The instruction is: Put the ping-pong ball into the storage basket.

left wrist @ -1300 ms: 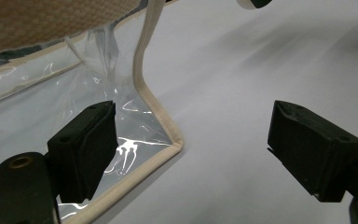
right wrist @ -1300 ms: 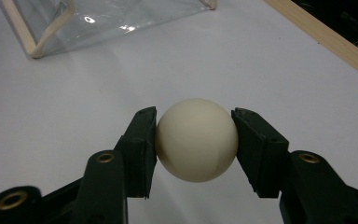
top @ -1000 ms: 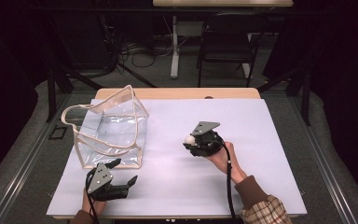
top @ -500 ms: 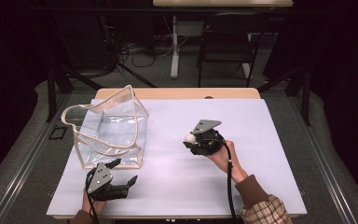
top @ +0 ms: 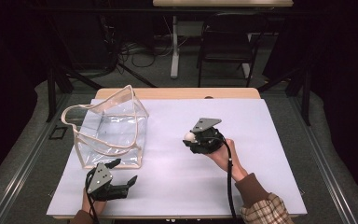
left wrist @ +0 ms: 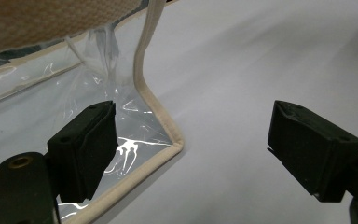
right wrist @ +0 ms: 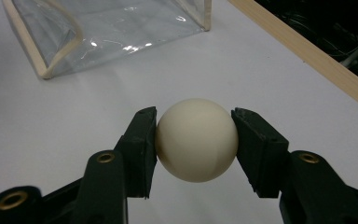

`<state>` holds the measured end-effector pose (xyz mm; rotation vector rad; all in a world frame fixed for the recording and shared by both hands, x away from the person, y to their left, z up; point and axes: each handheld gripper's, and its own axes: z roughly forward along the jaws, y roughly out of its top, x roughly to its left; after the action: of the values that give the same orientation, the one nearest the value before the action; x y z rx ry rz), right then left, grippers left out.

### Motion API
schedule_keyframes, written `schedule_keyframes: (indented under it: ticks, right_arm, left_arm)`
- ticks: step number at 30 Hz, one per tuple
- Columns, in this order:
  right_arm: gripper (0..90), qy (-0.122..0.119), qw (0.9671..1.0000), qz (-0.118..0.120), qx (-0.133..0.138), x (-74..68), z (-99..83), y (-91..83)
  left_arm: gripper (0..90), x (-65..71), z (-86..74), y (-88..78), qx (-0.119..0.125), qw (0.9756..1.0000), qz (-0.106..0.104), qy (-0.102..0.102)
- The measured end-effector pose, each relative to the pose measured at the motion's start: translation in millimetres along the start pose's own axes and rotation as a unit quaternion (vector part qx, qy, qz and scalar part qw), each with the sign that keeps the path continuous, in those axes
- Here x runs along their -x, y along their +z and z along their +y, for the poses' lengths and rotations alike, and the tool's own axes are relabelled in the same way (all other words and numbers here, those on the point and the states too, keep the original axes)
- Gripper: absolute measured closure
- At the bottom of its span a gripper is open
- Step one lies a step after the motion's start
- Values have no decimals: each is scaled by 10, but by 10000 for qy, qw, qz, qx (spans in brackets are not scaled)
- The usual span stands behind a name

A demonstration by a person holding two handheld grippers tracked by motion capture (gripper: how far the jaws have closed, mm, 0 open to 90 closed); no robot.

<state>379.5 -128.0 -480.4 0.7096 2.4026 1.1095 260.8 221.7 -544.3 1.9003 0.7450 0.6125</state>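
Observation:
A cream-white ball [right wrist: 196, 139] sits clamped between the jaws of my right gripper [right wrist: 195, 144], which is shut on it above the middle of the white table; in the high view the ball [top: 189, 136] peeks out at the front of that gripper [top: 191, 140]. A clear plastic bag with beige trim [top: 109, 128] stands open at the table's left. My left gripper [top: 123, 173] rests near the front left edge, jaws wide open and holding nothing, just in front of the bag's near corner [left wrist: 170, 135].
The white table sheet [top: 261, 140] spreads wide to the right and front. A wooden table edge [right wrist: 307, 56] runs behind the bag. Beyond the table stand a dark chair [top: 226, 44], desk legs and cables on the floor.
My right gripper with the ball has drifted slightly up and away from the person. The left gripper has stayed put.

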Motion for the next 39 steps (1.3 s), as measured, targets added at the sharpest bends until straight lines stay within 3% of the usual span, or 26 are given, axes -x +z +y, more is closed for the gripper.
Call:
schedule_keyframes:
  ticks: [39]
  right_arm:
    - [510,-105,9998,-127,101,77,259,-241]
  left_arm:
    - [159,2,2,1,25,10000,-12,30]
